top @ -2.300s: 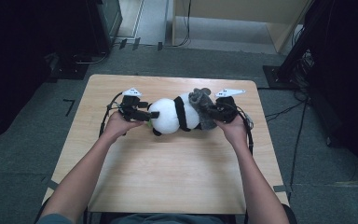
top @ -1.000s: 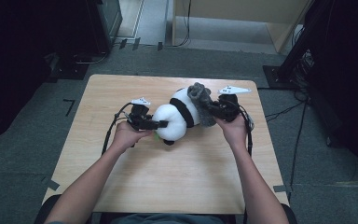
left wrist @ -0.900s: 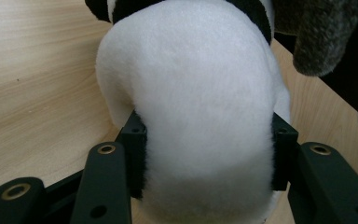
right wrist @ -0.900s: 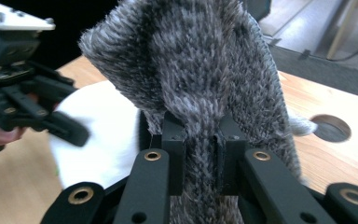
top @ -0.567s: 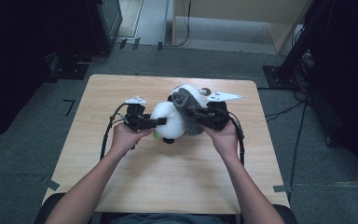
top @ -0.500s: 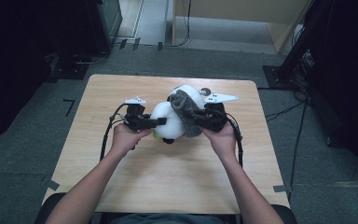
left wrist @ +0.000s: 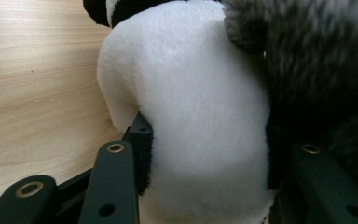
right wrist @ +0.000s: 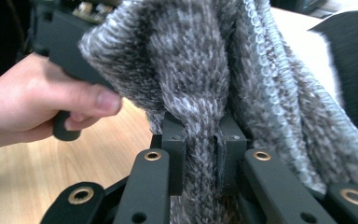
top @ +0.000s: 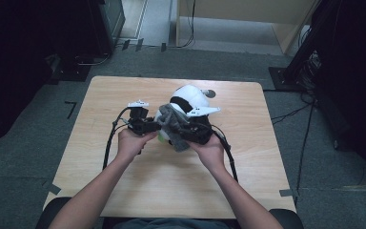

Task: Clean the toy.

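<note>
Mid-table, toward the far edge: I was dressing the plush panda [top: 187, 98] in its grey knitted garment [top: 172, 125], and the job looked roughly half done — the knit bunched at one end of the toy, the white and black body beyond it bare.

My left gripper [left wrist: 205, 154] was clamped on the panda's white plush, a pad pressed into each side of the soft body to steady it just above the wooden table [top: 124, 90]. My right gripper [right wrist: 200, 154] was pinched tight on a fold of the grey knit, the fabric squeezed thin between the pads and draping over them.

Both my hands met near the table's centre, forearms coming in from the near edge and angled toward each other; my left hand [top: 132, 142] gripped its handle low, my right hand [top: 208, 151] cupped under its tool.

The next move, as I judged it, called for drawing the knit farther along the body while the left grip held firm — a slow pull, or the plush would slip.
</note>
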Available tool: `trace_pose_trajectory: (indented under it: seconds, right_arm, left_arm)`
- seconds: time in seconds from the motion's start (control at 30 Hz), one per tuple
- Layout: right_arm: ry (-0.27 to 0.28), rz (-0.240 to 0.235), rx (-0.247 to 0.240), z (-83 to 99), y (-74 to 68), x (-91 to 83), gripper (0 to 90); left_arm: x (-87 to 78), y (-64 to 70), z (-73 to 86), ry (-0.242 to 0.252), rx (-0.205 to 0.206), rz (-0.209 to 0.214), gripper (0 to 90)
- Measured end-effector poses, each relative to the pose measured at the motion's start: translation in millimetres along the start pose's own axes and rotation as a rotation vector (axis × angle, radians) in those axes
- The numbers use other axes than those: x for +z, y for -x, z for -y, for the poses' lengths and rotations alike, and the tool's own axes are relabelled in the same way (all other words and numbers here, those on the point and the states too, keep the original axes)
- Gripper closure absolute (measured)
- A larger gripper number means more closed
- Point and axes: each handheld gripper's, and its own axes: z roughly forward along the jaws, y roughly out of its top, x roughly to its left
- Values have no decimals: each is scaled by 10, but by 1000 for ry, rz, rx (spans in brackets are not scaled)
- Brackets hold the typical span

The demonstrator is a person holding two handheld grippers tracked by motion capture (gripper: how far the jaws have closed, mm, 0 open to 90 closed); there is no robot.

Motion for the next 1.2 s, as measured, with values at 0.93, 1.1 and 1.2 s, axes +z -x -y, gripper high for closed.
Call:
trace_pose_trajectory:
  seconds: [0.93, 1.1, 1.2]
  right_arm:
    - [-82, 47, -283, 350, -204, 439, 794]
    - [-102, 59, -277, 381, -180, 487, 795]
    - [-105, 67, -253, 388, -160, 508, 795]
  left_arm:
    - [-57, -49, -32, 48, -134, 26, 538]
    - [-82, -49, -44, 69, -149, 41, 536]
    - [-94, -44, -49, 84, -158, 48, 534]
